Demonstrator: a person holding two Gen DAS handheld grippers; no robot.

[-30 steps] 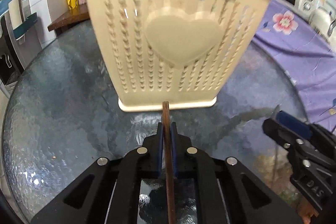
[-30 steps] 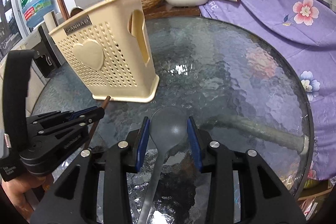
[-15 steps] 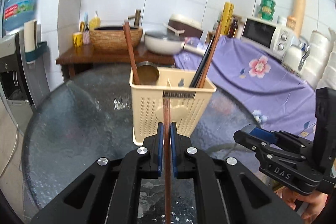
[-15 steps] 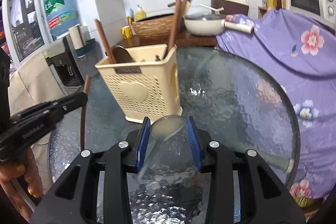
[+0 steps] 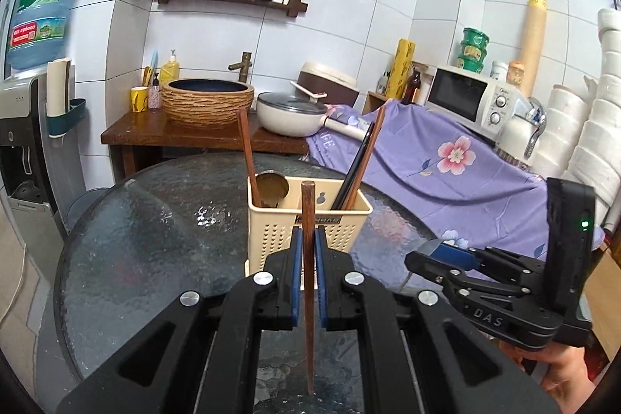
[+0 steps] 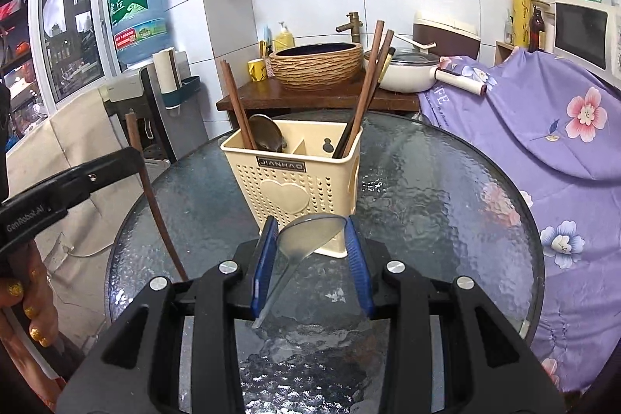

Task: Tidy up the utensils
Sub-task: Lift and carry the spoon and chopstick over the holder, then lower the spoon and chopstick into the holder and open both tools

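Observation:
A cream perforated utensil holder stands on the round glass table. It holds a brown chopstick and a metal spoon in its left compartment and dark chopsticks in its right. My left gripper is shut on a brown wooden chopstick, held upright in front of the holder; it also shows in the right wrist view. My right gripper is shut on a grey spoon, bowl up, raised in front of the holder.
The glass table has a purple flowered cloth to its right. Behind stand a wooden counter with a basin, a white pan, a microwave and a water dispenser at left.
Both grippers have lifted and pulled back from the holder with their utensils. The holder went from filling the view to standing smaller and lower, its top now visible.

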